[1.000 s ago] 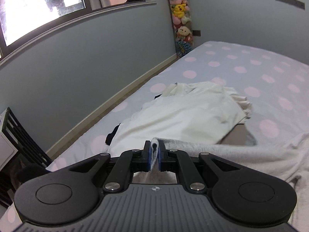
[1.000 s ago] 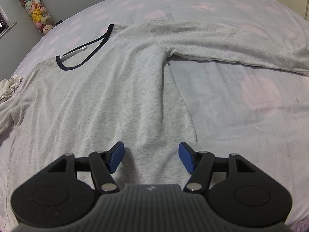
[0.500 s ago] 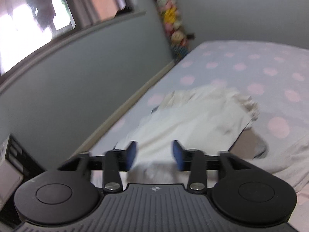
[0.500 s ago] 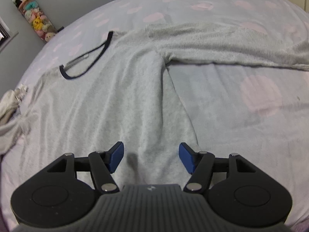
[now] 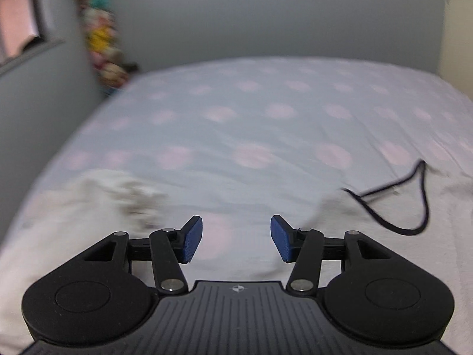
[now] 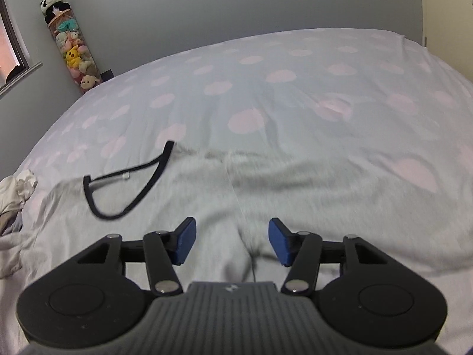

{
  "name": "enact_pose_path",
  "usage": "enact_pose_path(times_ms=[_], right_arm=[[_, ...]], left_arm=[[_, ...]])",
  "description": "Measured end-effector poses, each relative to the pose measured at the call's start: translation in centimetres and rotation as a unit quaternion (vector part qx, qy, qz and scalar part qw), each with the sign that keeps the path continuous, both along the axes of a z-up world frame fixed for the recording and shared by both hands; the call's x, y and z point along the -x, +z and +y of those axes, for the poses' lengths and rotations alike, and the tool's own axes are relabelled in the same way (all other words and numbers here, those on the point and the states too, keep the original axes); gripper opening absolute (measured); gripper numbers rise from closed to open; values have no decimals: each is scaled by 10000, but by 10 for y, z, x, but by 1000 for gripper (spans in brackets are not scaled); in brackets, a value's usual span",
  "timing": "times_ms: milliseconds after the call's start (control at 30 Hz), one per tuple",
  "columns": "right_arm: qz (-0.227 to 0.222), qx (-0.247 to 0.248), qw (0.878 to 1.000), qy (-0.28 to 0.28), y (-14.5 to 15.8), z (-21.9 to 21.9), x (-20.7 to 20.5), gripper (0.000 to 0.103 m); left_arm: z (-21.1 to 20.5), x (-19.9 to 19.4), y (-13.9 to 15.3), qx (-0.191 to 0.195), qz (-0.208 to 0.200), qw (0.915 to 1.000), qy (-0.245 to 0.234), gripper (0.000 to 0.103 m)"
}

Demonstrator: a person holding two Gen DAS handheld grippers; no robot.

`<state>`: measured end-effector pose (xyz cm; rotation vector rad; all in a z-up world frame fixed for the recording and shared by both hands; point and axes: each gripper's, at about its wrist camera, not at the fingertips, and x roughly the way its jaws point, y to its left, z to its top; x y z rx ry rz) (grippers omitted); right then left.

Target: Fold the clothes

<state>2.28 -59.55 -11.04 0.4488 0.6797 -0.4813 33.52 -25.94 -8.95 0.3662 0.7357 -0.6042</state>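
Left wrist view, blurred: left gripper (image 5: 236, 238) spread wide, blue pads holding nothing, above the pale bedsheet with pink dots (image 5: 254, 112). Crumpled white cloth garment (image 5: 97, 204) to its left; light grey knit sweater with dark-trimmed neckline (image 5: 414, 230) spread flat at right.

Right wrist view: right gripper (image 6: 232, 242) likewise wide apart and empty, low over the grey sweater (image 6: 295, 189), a lengthwise crease between the pads. Clear tube of plush toys (image 6: 74, 50) in the corner.
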Motion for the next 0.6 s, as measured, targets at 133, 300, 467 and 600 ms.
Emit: enact_pose_path(times_ms=[133, 300, 467, 600], right_arm=[[-100, 243, 9996, -51, -13, -5, -29, 58], [-292, 157, 9994, -94, -37, -4, -36, 58], [-374, 95, 9993, -9, -50, -10, -33, 58], [-445, 131, 9989, 36, -58, -15, -31, 58]], left_arm=[[-43, -14, -28, 37, 432, 9988, -235, 50], [-82, -45, -50, -4, 1080, 9938, -253, 51], [-120, -71, -66, -69, 2012, 9793, -220, 49], [-147, -74, -81, -522, 2339, 9707, -167, 36]])
